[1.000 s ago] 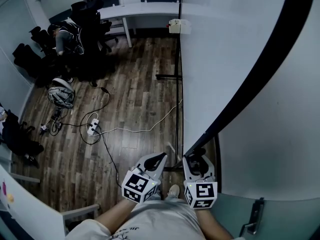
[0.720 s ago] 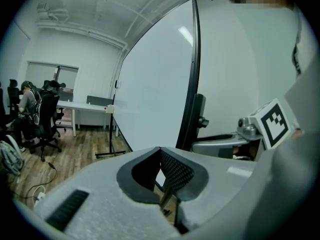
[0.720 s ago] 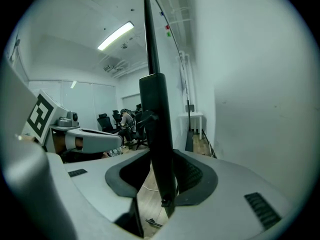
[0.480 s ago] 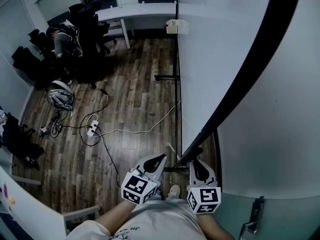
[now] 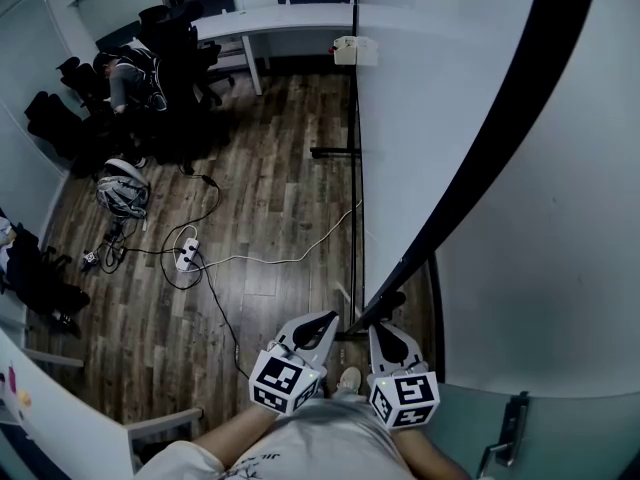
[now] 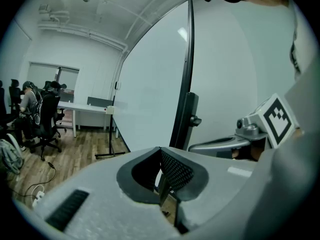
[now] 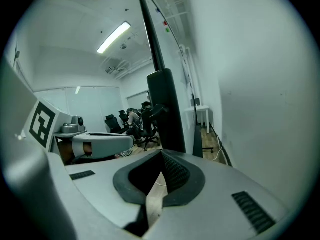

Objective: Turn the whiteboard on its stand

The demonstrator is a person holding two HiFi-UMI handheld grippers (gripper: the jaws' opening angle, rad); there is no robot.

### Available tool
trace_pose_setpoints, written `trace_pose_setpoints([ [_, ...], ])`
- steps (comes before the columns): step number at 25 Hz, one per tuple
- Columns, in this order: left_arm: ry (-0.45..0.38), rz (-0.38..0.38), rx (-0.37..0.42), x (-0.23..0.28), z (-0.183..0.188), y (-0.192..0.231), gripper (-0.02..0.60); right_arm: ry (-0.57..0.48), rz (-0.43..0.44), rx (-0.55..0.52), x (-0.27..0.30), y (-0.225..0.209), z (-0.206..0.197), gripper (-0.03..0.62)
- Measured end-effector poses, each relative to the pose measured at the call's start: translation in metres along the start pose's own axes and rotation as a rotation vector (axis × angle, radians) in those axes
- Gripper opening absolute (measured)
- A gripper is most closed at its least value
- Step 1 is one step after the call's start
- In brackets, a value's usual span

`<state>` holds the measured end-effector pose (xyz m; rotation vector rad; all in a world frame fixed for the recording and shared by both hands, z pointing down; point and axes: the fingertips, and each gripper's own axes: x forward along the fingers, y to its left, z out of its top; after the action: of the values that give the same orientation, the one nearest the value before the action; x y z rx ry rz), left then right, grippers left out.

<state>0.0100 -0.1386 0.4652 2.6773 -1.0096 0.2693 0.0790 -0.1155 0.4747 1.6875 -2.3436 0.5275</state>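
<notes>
Looking down from the head view, I see the whiteboard [image 5: 440, 98] standing upright on its stand at the right of the room, its white face running away from me along the wooden floor [image 5: 270, 218]. Its near end is bounded by a black upright [image 5: 500, 138] that slants down to a point just ahead of my two claws.

The left claw [image 5: 325, 320] sits just left of the upright's lower end. In the left gripper view its jaws meet at the tip, pinched narrow with nothing between them, and the board's face [image 6: 150, 84] fills the space beyond, with the black upright [image 6: 187, 116] and a small knob on it to the right.

The right claw [image 5: 383, 330] is just beside the foot of the upright. I cannot tell whether it touches it. Its jaws have just been closing, and in the right gripper view they stand together, holding nothing. Only floor shows through the slit below the tips. The black upright [image 7: 165, 109] rises directly beyond them.

A white cable [image 5: 290, 258] crosses the floor from a power strip [image 5: 185, 258] toward the base of the board. Far off, a person [image 5: 125, 73] sits among dark office chairs [image 5: 170, 28] near a white tabletop [image 5: 280, 18].
</notes>
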Motion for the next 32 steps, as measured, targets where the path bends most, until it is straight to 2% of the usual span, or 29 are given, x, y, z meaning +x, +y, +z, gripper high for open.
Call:
trace_pose_setpoints([
  [8, 0.016, 0.003, -0.001, -0.005, -0.008, -0.003, 0.009, 0.056, 0.035, 0.005, 0.008, 0.007, -0.005, 0.006],
  [32, 0.02, 0.008, -0.007, -0.008, -0.009, 0.0, 0.009, 0.075, 0.046, 0.006, 0.017, 0.012, -0.008, 0.006],
])
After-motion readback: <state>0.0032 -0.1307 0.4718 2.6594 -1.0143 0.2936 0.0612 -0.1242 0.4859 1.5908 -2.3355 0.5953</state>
